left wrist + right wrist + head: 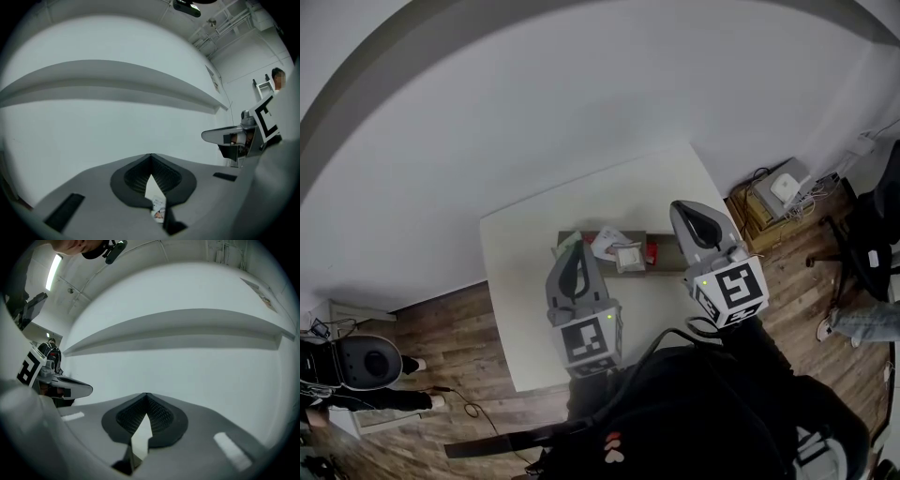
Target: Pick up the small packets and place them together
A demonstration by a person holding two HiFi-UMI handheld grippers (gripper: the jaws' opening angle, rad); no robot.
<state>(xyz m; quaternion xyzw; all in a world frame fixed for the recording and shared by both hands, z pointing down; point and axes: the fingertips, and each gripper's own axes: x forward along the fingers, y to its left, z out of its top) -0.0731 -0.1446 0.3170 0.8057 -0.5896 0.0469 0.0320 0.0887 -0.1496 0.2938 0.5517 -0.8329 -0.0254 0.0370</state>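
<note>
Left gripper, right gripper hover level, jaws together, empty; small packets bunched at 12 o'clock, likely already grouped.

Open table lies left of the tray; packets crowd its middle. The wall closes the far side; a cabinet stands near the right corner.

Small packets piled in a tray at mid-table; left gripper over its left end, right gripper over its right.
</note>
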